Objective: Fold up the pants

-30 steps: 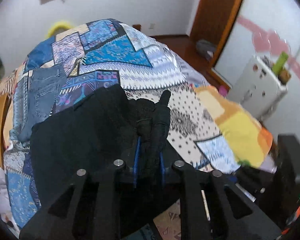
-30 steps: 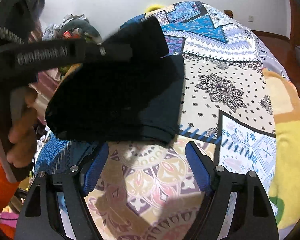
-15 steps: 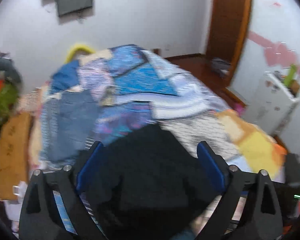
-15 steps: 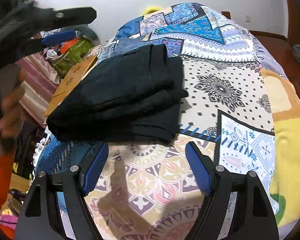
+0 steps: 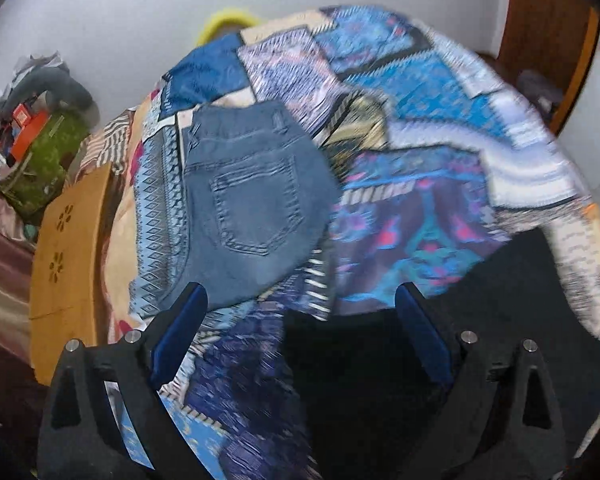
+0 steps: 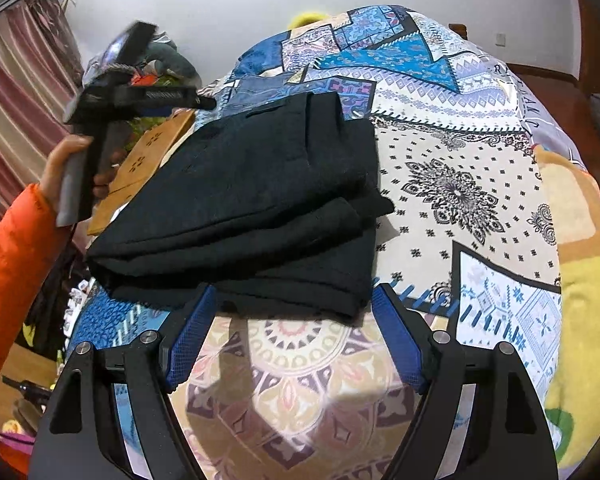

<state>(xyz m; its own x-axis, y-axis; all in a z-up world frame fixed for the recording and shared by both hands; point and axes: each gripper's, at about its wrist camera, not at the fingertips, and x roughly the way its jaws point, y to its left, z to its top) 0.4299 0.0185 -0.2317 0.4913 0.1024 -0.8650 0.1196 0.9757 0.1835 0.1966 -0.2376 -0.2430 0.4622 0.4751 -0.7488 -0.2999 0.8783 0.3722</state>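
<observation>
Released since a second ago, black pants (image 6: 260, 204) lie folded on bed (image 6: 460, 184). Left tool (image 5: 300, 336) lifted clear, fingers spread, empty. Right tool (image 6: 292, 340) spread, empty, just short of pants' near edge, nearer. Folded jeans (image 5: 252, 204) beyond.

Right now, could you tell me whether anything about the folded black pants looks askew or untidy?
Slightly. The black pants lie folded on the patterned bedspread, but the layers don't line up: one fold pokes out at the right edge past the layers above and below. Nothing looks damaged.
</observation>
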